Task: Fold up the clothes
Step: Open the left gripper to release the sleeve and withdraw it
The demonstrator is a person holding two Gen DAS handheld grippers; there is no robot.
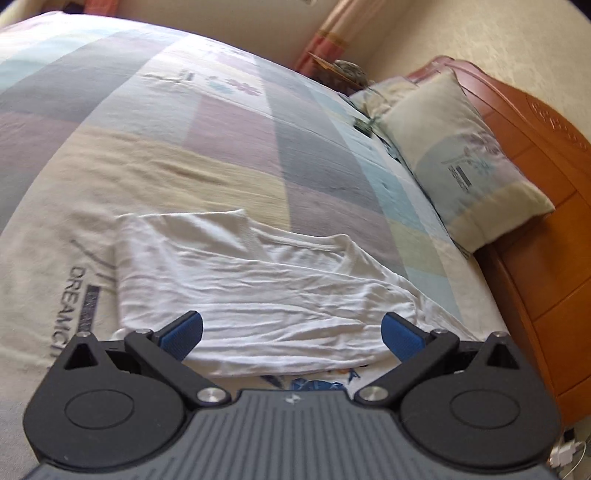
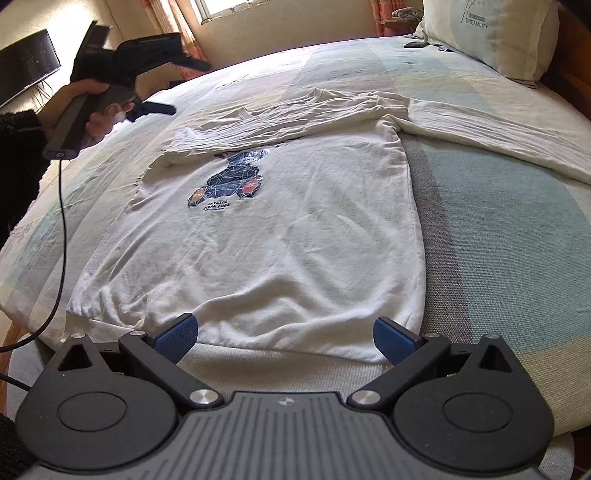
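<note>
A white shirt (image 2: pixel 280 236) lies flat on a bed (image 2: pixel 498 206) covered in a pastel patchwork sheet, its sleeves folded across the chest. A pillow (image 1: pixel 458 155) leans on the wooden headboard (image 1: pixel 535 206); curtains (image 2: pixel 173 18) hang by the wall. The right wrist view shows the printed chest design and the person's hand (image 2: pixel 92 107) holding the left claw (image 2: pixel 173 85) above the bed's edge. The left claw (image 1: pixel 291 332) and the right claw (image 2: pixel 286 334) are both spread wide, empty.
</note>
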